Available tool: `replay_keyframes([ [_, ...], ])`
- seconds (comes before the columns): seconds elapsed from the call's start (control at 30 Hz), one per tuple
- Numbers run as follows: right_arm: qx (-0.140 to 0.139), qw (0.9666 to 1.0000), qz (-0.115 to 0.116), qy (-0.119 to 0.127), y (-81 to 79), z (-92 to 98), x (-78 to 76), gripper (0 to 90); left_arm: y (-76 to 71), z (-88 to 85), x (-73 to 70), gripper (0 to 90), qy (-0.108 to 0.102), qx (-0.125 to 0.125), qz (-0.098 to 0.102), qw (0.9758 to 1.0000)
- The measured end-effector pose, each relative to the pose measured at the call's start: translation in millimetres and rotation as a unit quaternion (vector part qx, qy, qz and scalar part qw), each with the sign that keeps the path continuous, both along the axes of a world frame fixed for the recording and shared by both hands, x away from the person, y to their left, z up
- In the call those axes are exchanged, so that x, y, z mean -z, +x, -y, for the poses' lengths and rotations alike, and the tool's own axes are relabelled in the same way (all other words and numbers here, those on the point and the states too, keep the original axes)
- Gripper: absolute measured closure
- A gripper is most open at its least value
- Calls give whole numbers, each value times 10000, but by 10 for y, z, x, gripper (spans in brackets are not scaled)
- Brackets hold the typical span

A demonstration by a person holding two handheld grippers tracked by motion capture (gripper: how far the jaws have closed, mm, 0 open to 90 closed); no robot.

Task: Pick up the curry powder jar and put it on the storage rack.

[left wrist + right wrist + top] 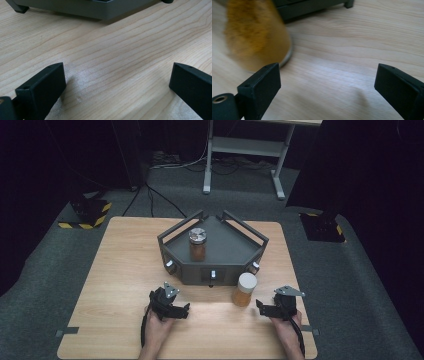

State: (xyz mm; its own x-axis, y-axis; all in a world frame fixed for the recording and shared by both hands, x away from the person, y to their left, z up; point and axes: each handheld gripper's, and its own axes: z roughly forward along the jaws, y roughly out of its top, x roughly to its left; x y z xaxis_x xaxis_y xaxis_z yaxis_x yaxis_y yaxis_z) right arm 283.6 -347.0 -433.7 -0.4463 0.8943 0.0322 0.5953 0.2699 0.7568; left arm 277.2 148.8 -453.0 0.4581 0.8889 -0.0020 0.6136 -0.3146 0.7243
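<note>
Wood table (115,270) on grey carpet (350,285)

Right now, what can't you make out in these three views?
- Jar with white lid: right gripper view, blurred and cut off by the top edge; contents unclear.
- Grey tray stand: left gripper view, cropped at the top edge.
- Stand knobs: high view, too small to read.
- Silver-lidded jar: high view, contents too small.

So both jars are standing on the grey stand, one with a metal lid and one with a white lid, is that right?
Not quite. The jar with the metal lid stands on the grey stand, but the jar with the white lid stands on the wooden table in front of it, as the high view shows.
</note>
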Motion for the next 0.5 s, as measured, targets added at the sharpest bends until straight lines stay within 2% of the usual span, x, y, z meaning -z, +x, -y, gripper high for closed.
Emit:
replay_keyframes([
  [0.13, -333, 9992, 35, 217, -31, 26, 14, 66, 0, 0, 0, 6, -1, -1, -2, 10000],
  [0.23, -568, 9979, 122, 271, -57, -8, -5, 68, 0, 0, 0, 6, -4, -1, -2, 10000],
  [0.5, -857, 9948, 288, 473, -50, -99, -69, 73, 0, 0, 0, 6, -4, -1, -1, 10000],
])
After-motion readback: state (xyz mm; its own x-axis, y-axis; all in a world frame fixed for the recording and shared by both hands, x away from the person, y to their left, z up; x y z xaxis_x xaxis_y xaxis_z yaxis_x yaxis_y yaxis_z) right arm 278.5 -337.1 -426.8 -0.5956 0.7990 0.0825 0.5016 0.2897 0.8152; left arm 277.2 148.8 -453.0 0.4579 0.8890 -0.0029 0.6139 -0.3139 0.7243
